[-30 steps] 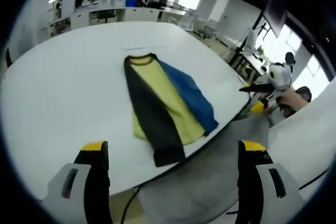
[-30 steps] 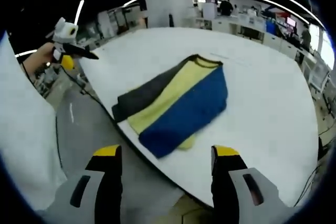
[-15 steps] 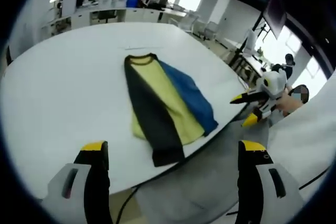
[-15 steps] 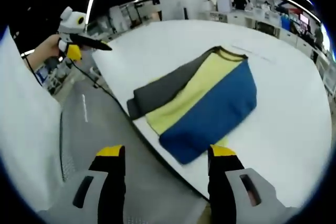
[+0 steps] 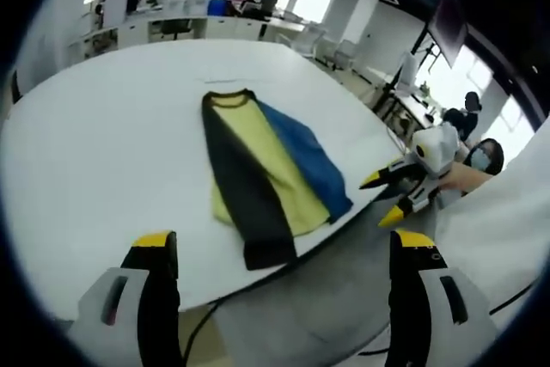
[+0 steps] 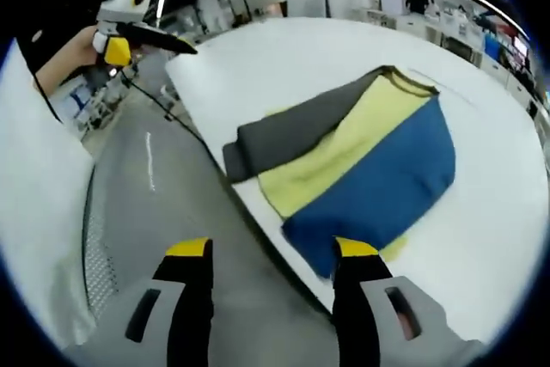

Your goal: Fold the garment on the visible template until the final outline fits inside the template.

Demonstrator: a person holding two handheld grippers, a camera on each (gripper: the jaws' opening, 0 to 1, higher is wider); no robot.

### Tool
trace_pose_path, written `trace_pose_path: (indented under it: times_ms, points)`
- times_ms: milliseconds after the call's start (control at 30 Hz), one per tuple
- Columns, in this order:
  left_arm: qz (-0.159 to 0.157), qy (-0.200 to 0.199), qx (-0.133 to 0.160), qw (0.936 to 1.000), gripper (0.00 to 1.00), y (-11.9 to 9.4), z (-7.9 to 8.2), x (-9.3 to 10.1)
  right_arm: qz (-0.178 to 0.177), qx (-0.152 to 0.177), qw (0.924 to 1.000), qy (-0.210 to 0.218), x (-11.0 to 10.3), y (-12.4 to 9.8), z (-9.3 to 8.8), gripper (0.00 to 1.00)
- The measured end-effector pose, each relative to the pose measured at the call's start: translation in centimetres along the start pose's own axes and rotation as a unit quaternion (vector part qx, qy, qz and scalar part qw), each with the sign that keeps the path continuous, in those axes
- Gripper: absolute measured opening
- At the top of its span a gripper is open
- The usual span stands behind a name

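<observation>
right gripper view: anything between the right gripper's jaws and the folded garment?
Nothing on the way. In the right gripper view, the right gripper hangs over grey floor; past it come the white table's dark edge and the folded yellow, blue and grey garment.

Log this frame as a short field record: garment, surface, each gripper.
garment: folded shirt, yellow body, dark sleeve and blue sleeve laid along it, near the table edge
surface: white table
left gripper: jaws open, holding nothing, off the table edge
right gripper: jaws open, holding nothing, short of the blue sleeve's end
</observation>
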State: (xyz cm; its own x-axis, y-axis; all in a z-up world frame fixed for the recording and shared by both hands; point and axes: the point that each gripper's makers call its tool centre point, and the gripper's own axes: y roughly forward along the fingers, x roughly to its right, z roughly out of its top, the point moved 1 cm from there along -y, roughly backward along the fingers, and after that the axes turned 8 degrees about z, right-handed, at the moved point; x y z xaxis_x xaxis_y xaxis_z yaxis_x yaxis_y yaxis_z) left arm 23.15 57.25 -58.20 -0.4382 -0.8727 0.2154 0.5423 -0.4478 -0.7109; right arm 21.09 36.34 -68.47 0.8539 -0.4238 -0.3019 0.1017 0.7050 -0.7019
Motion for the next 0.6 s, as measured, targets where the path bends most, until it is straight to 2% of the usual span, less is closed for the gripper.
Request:
trace_pose_path:
  times_ms: [233,600]
  points:
    - [0.003,-0.004,0.002,1.0,0.99,-0.8,-0.4,0.0,0.013,-0.008,0.9999,0.002,-0.3,1.4,-0.2,0.51]
    - [0.015,-0.005,0.006,0.9999,0.99,-1.8,-0.6,0.0,0.003,-0.005,1.0,-0.007,0.2,2.6,0.2,0.38]
